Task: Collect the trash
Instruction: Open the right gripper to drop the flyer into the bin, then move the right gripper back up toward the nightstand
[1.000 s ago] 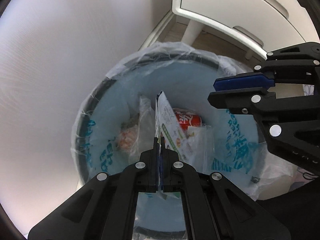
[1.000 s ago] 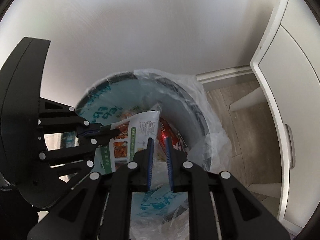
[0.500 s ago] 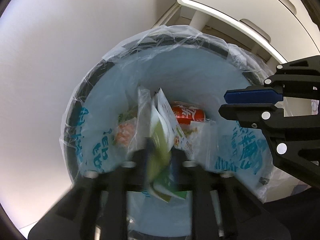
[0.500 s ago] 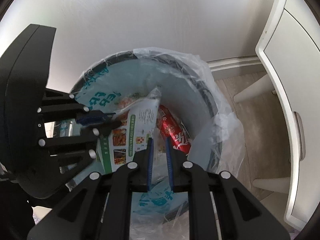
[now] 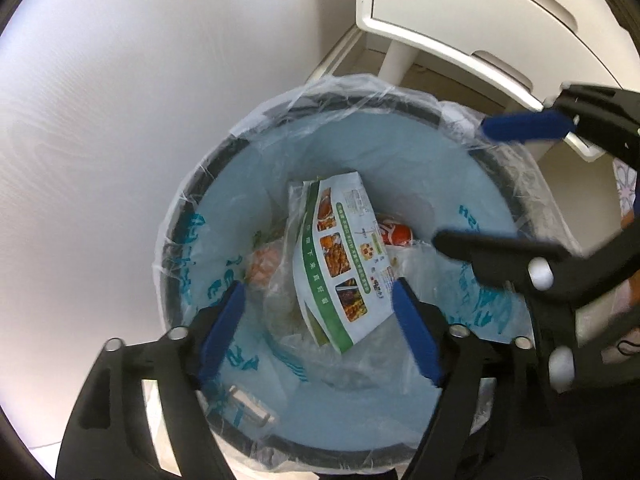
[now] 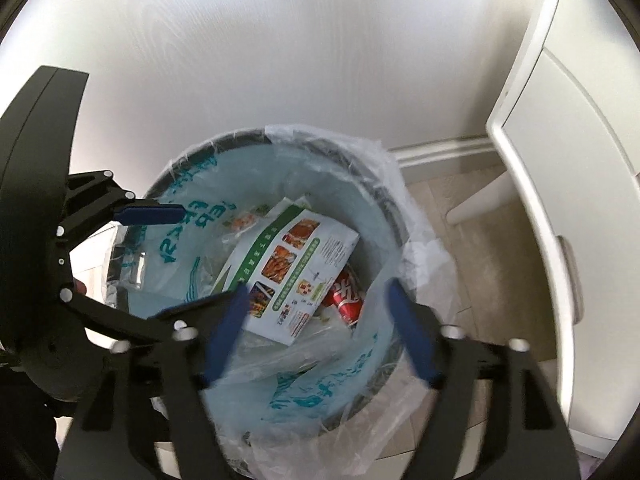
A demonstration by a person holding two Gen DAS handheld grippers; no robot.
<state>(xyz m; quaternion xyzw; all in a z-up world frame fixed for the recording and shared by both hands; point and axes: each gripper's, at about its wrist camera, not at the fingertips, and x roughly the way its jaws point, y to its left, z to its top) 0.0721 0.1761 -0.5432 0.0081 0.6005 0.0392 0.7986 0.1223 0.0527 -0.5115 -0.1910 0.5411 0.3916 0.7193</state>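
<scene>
Drop step: left gripper (image 5: 316, 330) and right gripper (image 6: 320, 324) are opening, empty, over the bin (image 5: 208, 168), packet (image 5: 340, 256) at frame centre inside; next, fetch more trash.

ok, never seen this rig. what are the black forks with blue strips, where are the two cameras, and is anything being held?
No robot here: a person holds a black two-finger gripper in each hand, with a fisheye camera on each looking along its fingers. The blue strips are the finger pads.

Both views look down into a round dark bin lined with a pale blue printed plastic bag, standing by a white wall and a white cabinet.

Left gripper and right gripper hold nothing; their jaws are opening above the bin.

Inside lie a white and green printed food packet, a red drink can and crumpled clear wrappers.
</scene>
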